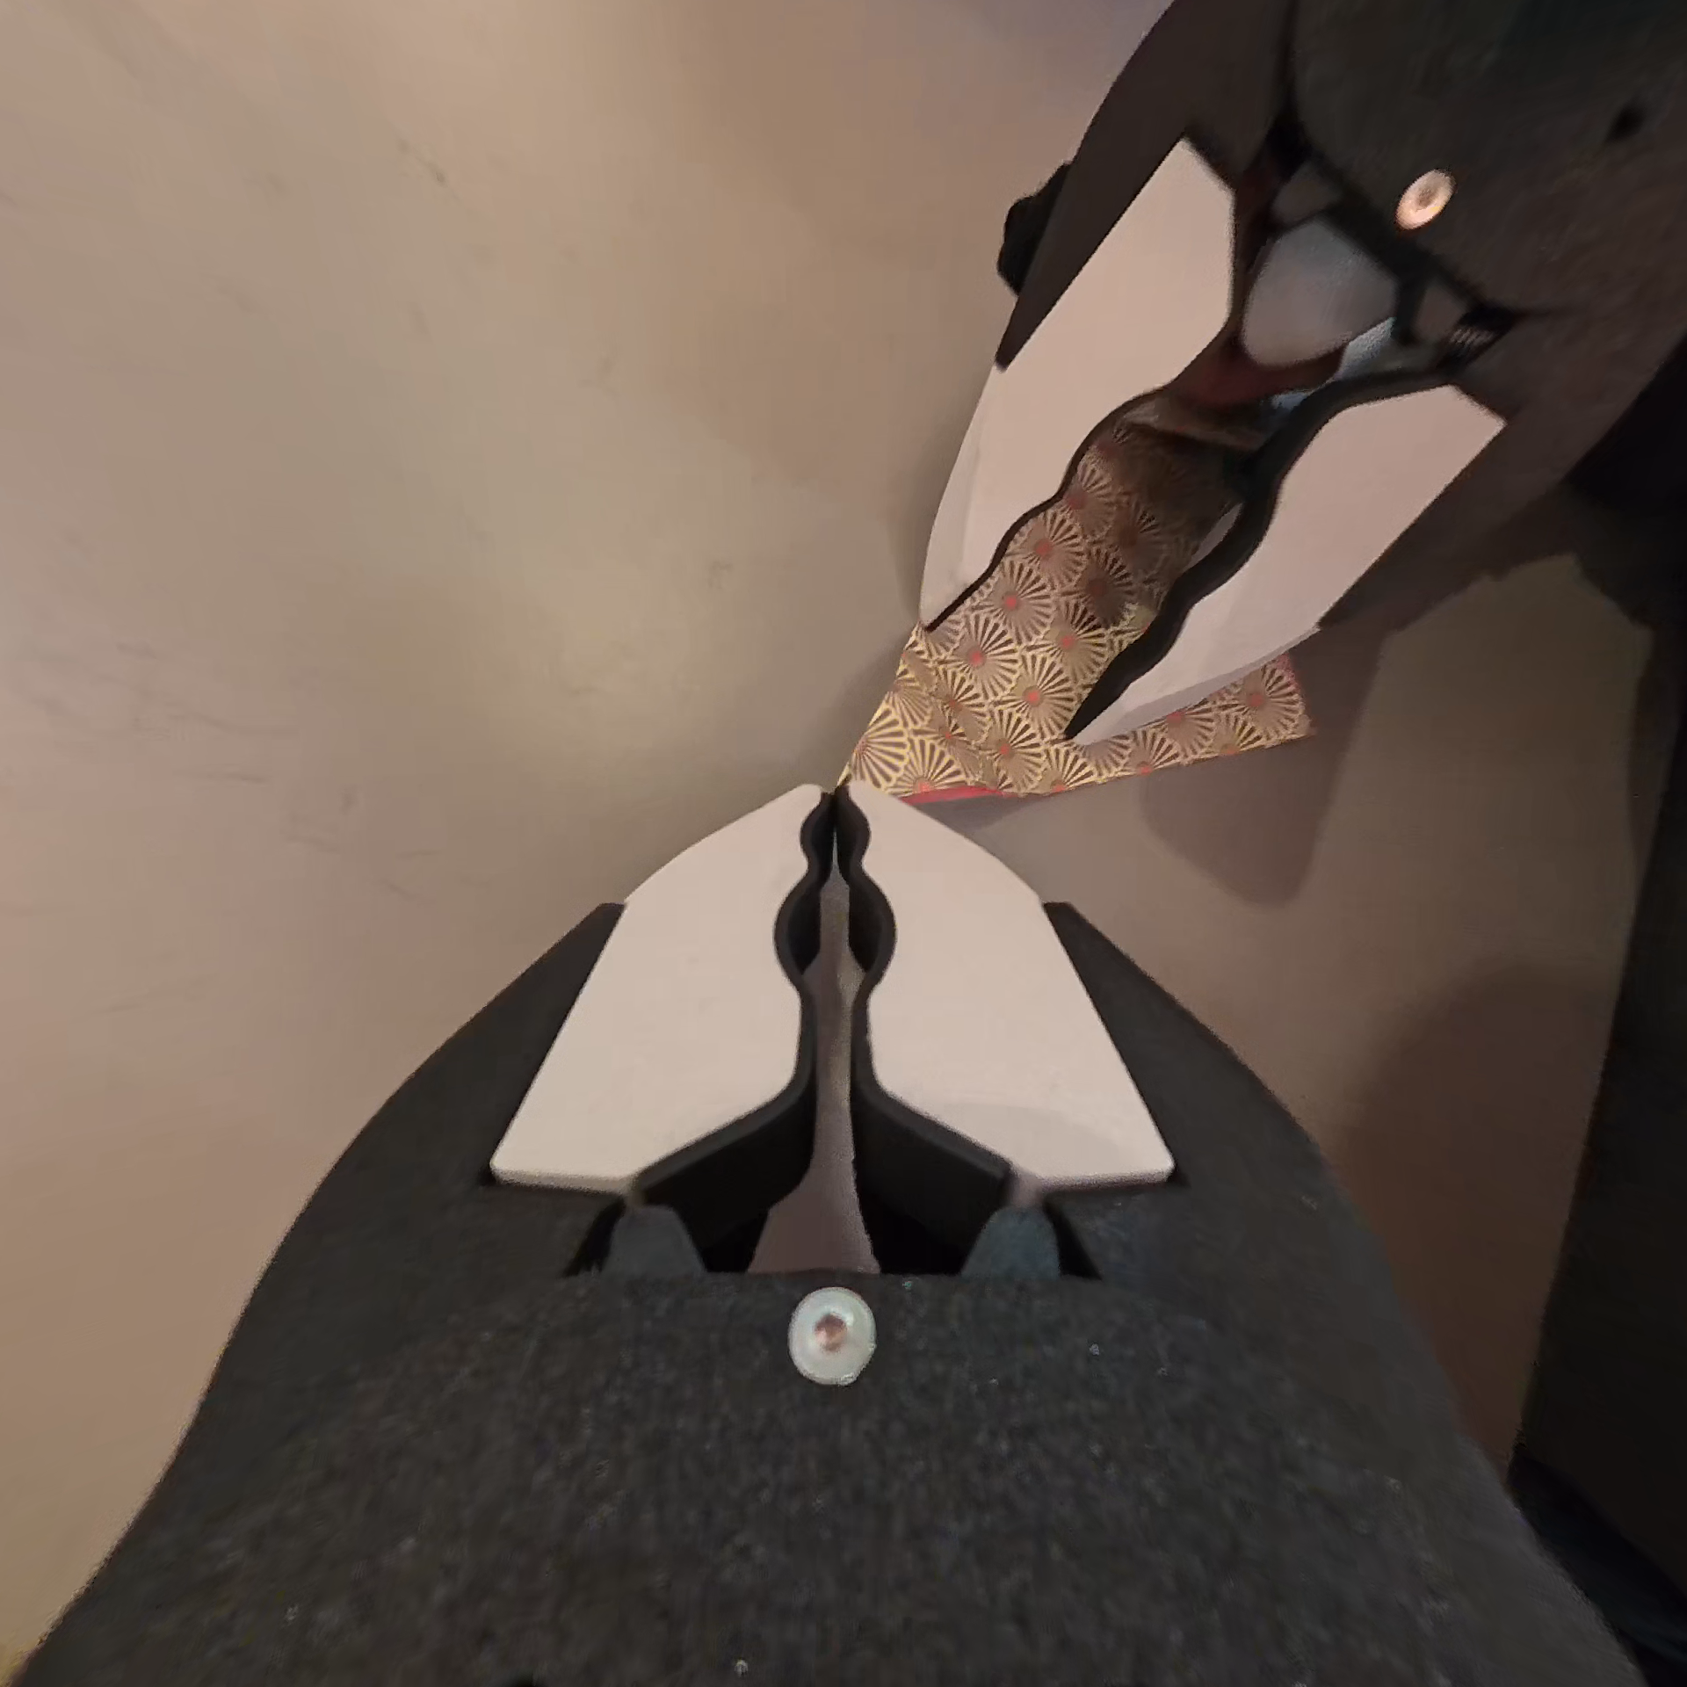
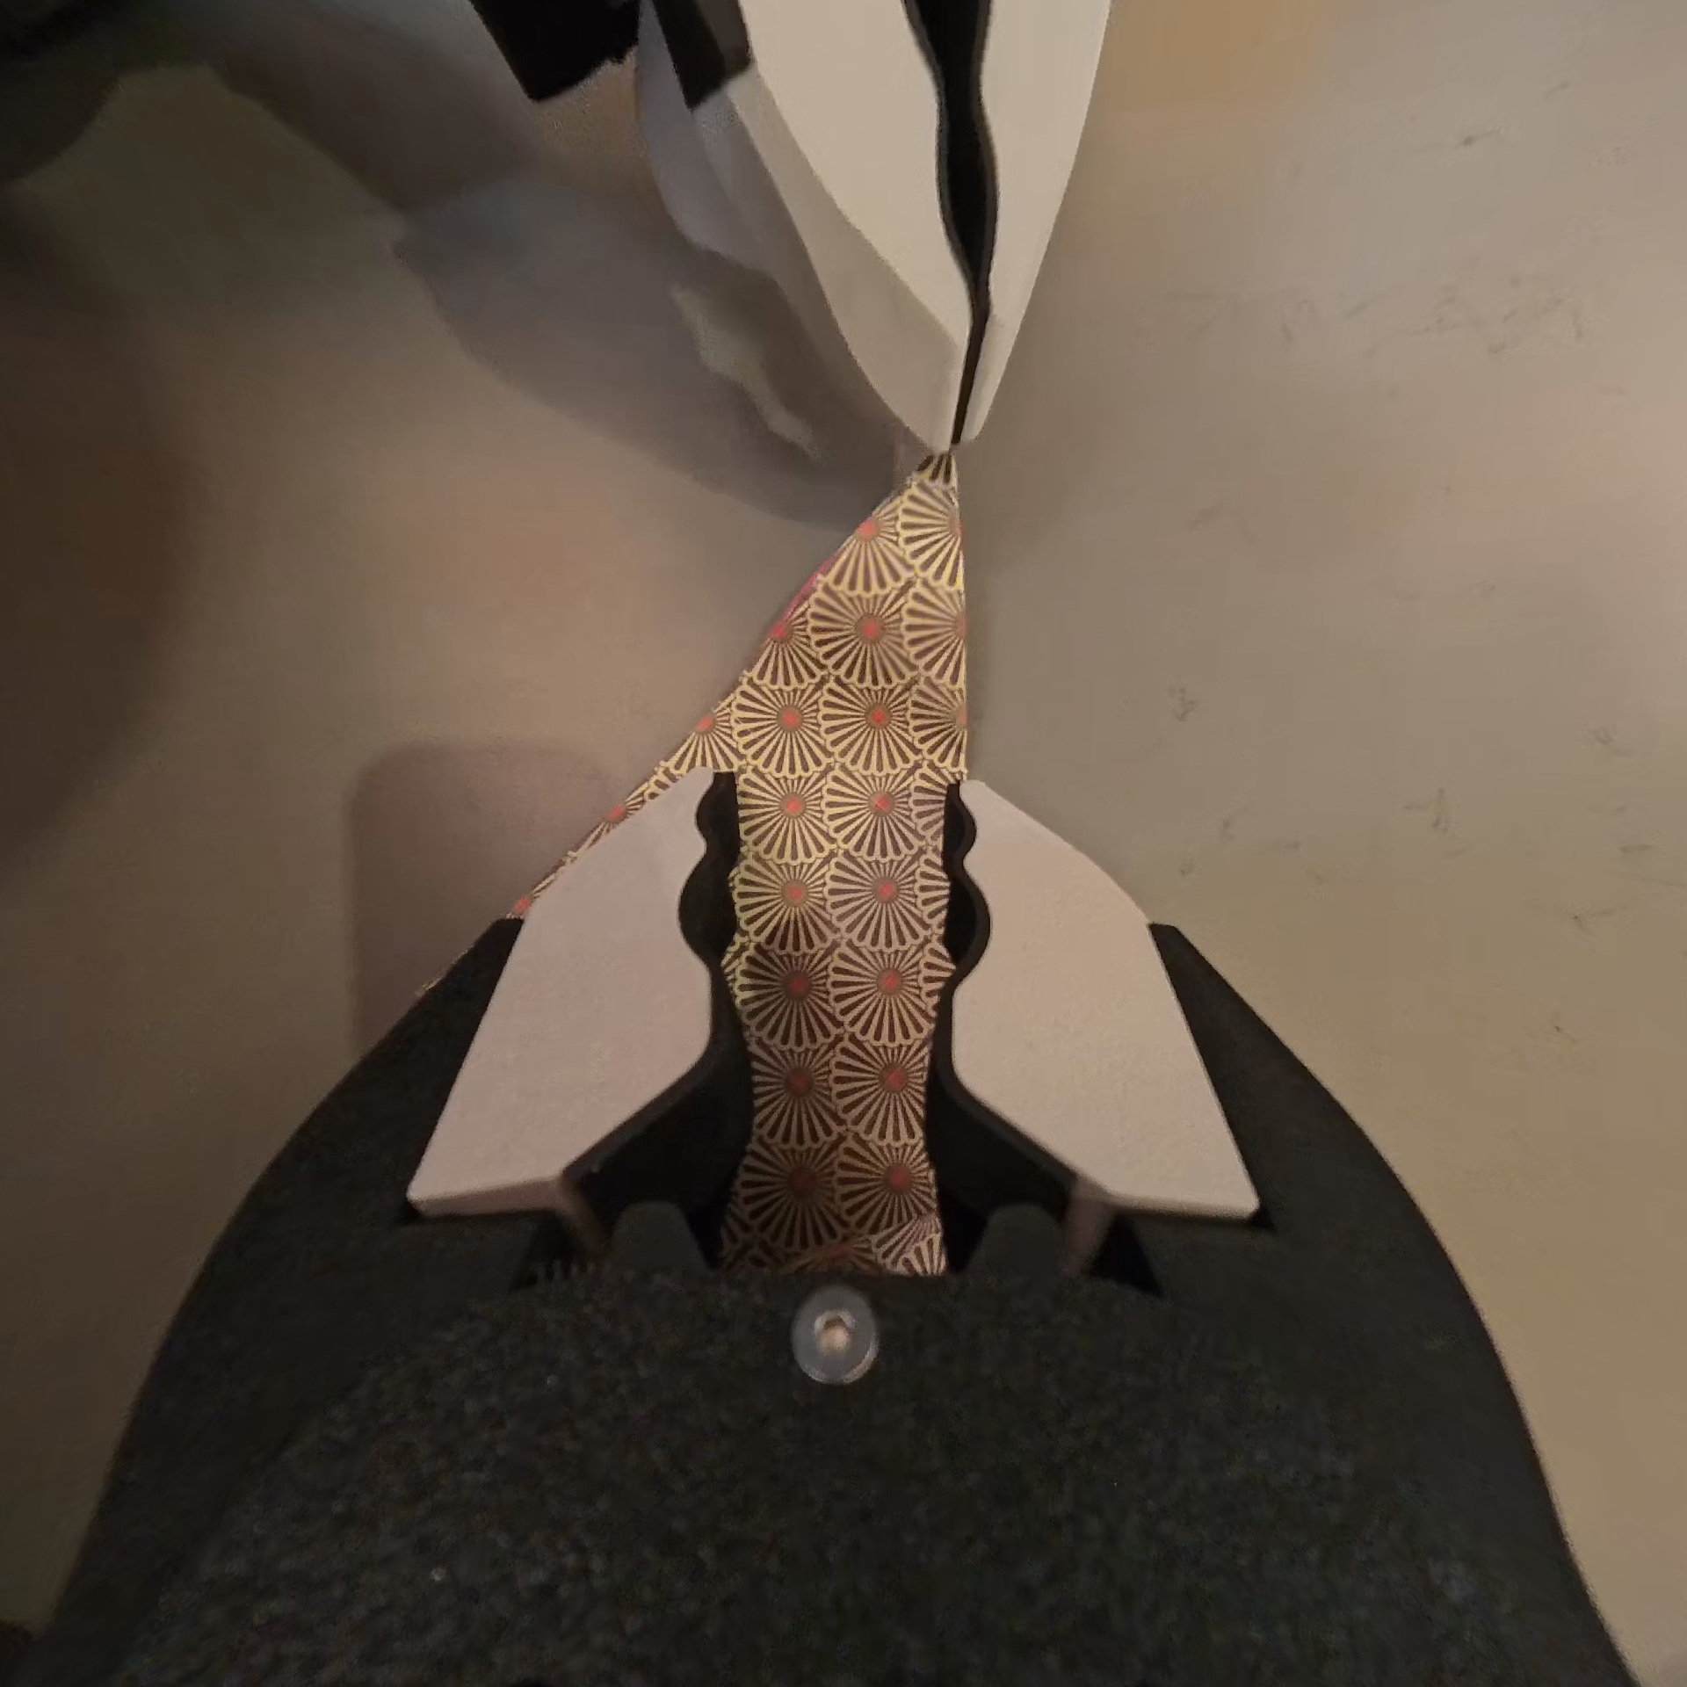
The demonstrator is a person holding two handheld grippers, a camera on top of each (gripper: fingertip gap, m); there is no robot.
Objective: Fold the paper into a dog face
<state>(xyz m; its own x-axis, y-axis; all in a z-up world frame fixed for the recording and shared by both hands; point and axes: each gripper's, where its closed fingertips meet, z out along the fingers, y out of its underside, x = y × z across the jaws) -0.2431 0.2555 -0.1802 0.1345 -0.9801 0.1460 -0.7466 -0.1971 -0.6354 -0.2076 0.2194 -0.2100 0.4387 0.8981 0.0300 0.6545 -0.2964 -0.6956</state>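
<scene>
Right wrist view shows the paper, a folded sheet printed with gold flower rounds with red centres on dark brown, lying on the pale table between and ahead of the right claw. The claw's two pale fingers stand apart, one on each side of the paper, and the sheet runs back between them toward the black body; whether they press down on it cannot be told. The paper narrows to a point straight ahead of this claw, and there the left claw meets it, its tips drawn together on the very corner.

In the left wrist view the left claw has its fingers closed tip to tip, with the paper's corner right at them. Beyond and to the right the right claw straddles the sheet, and a thin red edge shows beneath the paper's near side.
</scene>
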